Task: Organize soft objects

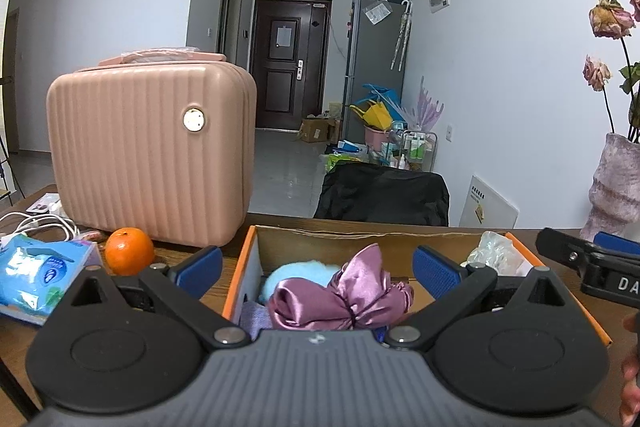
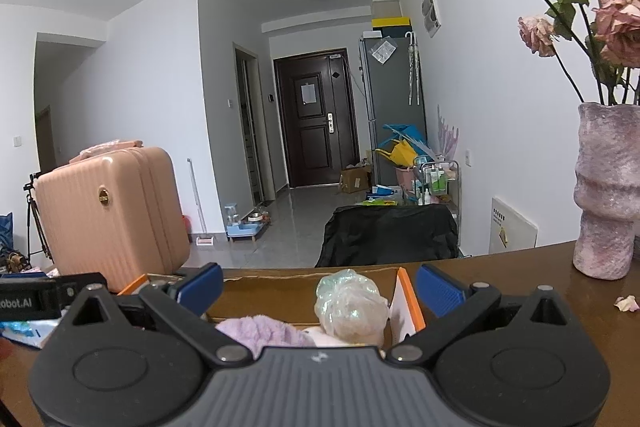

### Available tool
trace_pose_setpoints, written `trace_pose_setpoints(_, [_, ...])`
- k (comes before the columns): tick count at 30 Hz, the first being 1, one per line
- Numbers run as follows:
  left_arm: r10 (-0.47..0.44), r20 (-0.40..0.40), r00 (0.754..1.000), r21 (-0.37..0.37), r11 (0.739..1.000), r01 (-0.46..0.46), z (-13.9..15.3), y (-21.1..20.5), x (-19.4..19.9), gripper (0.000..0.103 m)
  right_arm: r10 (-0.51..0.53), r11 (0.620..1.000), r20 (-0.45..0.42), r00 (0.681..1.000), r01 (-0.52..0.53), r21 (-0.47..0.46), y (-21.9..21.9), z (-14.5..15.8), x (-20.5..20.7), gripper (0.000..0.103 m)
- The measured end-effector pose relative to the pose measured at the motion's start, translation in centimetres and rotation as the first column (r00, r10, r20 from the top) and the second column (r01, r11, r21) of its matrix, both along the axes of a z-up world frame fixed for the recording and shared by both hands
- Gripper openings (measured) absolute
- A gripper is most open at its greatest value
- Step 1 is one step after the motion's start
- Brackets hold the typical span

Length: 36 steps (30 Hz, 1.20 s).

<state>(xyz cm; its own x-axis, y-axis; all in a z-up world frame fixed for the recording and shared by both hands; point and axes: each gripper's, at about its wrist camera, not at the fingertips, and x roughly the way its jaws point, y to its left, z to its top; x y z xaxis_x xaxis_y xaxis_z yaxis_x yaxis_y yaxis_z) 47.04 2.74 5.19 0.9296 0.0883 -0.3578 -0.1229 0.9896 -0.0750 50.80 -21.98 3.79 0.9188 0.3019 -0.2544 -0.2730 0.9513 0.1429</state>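
An orange-edged cardboard box (image 1: 245,267) sits on the wooden table and holds soft things. In the left wrist view a purple satin scrunchie (image 1: 344,301) lies on top, with a pale blue fluffy ball (image 1: 292,273) behind it and a clear crinkled bag (image 1: 494,253) at the right. My left gripper (image 1: 318,273) hovers open above the scrunchie, holding nothing. In the right wrist view the box's orange edge (image 2: 410,297) shows, with the clear bag (image 2: 352,305) and a lilac fluffy piece (image 2: 260,333) inside. My right gripper (image 2: 320,287) stands open over the bag, empty.
A pink ribbed suitcase (image 1: 152,147) stands at the back left with an orange (image 1: 129,255), a blue tissue pack (image 1: 40,273) and white cables (image 1: 36,223) beside it. A pink vase (image 2: 606,195) of dried roses is at the right, a black chair back (image 1: 382,193) beyond the table's far edge.
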Motion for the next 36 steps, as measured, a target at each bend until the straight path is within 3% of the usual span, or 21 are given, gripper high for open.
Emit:
trace_pose_setpoints(21, [-0.026, 0.049, 0.998, 0.043, 0.999, 0.024, 1.2, -0.9, -8.7, 0.103, 0.026, 0.999, 0.059, 0.998, -0.024, -0.025, -0.8, 1.5, -10.3, 0.103])
trace_pose_setpoints(36, [-0.089, 0.083, 0.993, 0.043, 0.995, 0.085, 1.2, -1.9, -18.9, 0.103, 0.030, 0.998, 0.109, 0.994, -0.024, -0.051, -2.0, 1.5, -21.7, 0.103])
